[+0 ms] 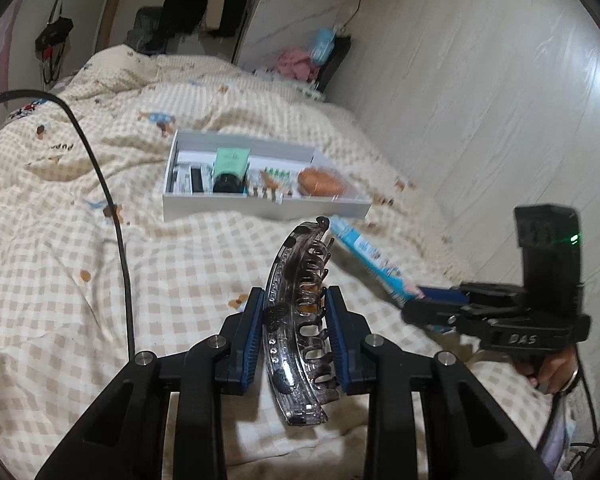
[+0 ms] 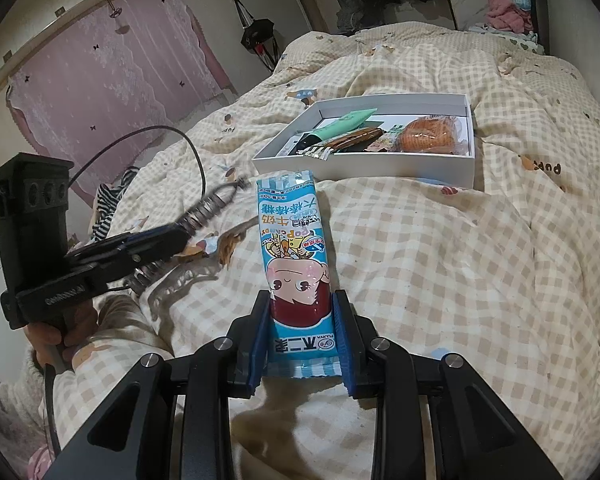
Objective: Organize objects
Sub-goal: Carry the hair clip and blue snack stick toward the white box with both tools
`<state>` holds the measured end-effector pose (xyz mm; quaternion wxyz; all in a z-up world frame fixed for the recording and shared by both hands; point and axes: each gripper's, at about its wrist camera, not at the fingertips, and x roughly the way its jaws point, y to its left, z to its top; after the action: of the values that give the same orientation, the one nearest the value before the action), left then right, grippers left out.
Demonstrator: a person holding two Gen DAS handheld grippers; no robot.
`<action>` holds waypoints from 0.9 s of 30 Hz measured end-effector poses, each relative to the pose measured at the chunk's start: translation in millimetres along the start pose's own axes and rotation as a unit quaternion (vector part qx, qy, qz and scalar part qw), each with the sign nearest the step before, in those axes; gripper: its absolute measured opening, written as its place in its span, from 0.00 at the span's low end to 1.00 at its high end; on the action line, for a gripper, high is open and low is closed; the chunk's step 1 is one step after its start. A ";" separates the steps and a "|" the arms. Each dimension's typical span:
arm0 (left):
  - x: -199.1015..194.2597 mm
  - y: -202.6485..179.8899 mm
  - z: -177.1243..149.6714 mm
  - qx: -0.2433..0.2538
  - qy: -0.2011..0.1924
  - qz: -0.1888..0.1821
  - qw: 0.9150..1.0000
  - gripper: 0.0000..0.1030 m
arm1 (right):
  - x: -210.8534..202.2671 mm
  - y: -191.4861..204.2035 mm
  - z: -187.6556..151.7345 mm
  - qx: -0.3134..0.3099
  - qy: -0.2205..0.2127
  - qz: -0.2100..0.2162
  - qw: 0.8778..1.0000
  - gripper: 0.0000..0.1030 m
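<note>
Left gripper — pads clamped on a smoky clear hair claw, raised above the checked quilt. Right gripper — closed on a blue candy packet. White box of sundries lies beyond, mid-quilt.

My left gripper clamps the hair claw above the quilt, the candy packet sits in my right gripper, box beyond both.
</note>
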<state>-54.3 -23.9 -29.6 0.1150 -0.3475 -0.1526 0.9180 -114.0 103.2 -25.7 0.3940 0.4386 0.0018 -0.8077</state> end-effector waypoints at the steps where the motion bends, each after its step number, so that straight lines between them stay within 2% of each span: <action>1: -3.0 0.7 0.6 -0.002 -0.007 -0.006 1.000 0.32 | -0.9 -0.3 0.0 0.001 -0.002 0.001 1.000 0.30; 5: -11.9 1.7 5.0 -0.007 -0.019 -0.015 1.000 0.32 | -9.7 -1.7 0.8 0.008 -0.019 0.019 1.000 0.30; 7: -16.4 0.7 9.0 -0.005 -0.022 -0.025 0.999 0.32 | -13.6 -5.0 4.8 0.017 -0.019 0.047 0.999 0.30; 12: -28.1 0.5 25.5 -0.007 -0.032 -0.038 0.999 0.32 | -20.6 -7.7 15.7 0.028 -0.014 0.079 0.996 0.30; 18: -29.6 10.0 48.5 -0.055 -0.035 -0.054 0.996 0.32 | -33.7 -1.0 26.0 0.038 -0.028 0.110 0.993 0.30; 21: -37.7 2.6 64.6 -0.045 -0.057 -0.023 0.997 0.32 | -44.7 5.2 33.5 0.054 -0.053 0.147 0.986 0.30; 23: -49.2 -7.8 79.0 -0.028 -0.086 -0.004 0.996 0.32 | -50.9 9.0 40.8 0.061 -0.070 0.166 0.982 0.30; 27: -65.9 -31.1 113.4 -0.003 -0.128 -0.015 0.992 0.32 | -61.4 18.5 61.2 0.050 -0.104 0.165 0.979 0.30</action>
<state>-79.1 -38.6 102.0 0.1071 -0.2256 -0.1735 0.9527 -126.7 108.1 61.9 0.4977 0.3651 -0.1520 -0.7719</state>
